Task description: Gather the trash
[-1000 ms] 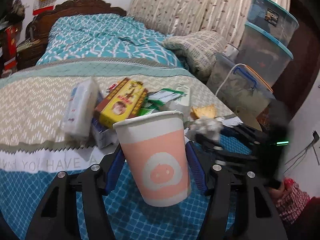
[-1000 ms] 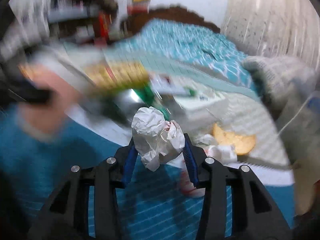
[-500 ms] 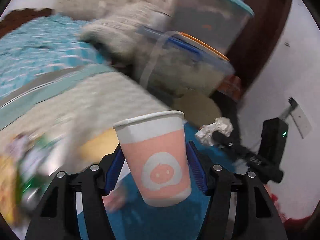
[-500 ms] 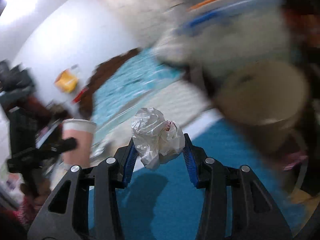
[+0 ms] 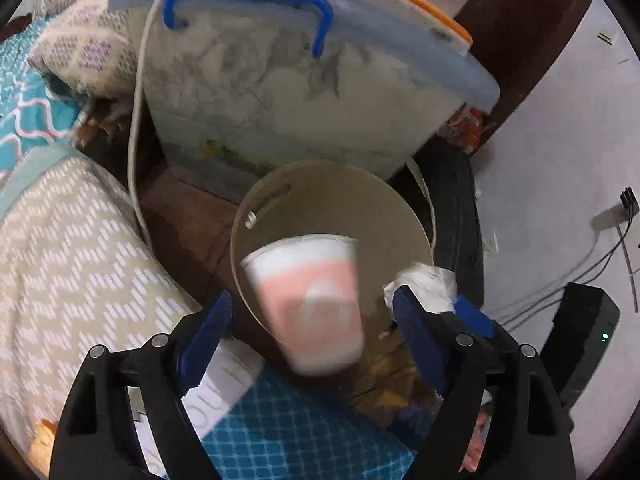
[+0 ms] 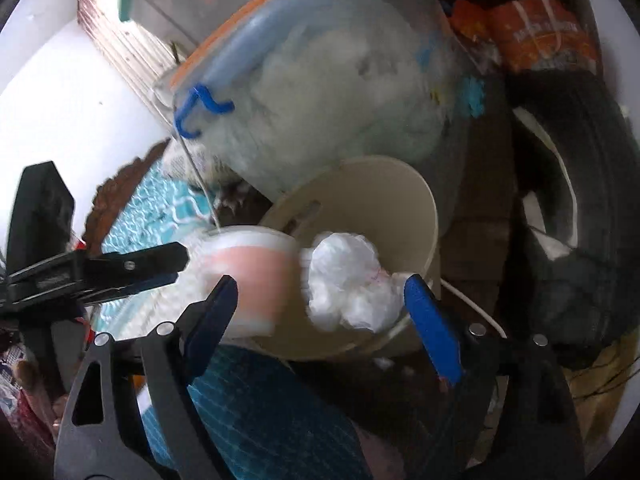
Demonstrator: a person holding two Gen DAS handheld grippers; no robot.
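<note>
We are at the drop: both sets of fingers are spread, and the cup (image 5: pixel 306 300) and paper wad (image 6: pixel 348 286) are loose, blurred, over the bin (image 5: pixel 400 216). Next we likely return to the bed (image 5: pixel 72 248) for more trash.

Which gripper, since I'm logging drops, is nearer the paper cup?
Left. The left gripper flanks the paper cup with open fingers; the right gripper is off to its right, around the white wad.

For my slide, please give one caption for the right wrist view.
Right claw open above the beige bin, crumpled paper and pink cup dropping in.
</note>
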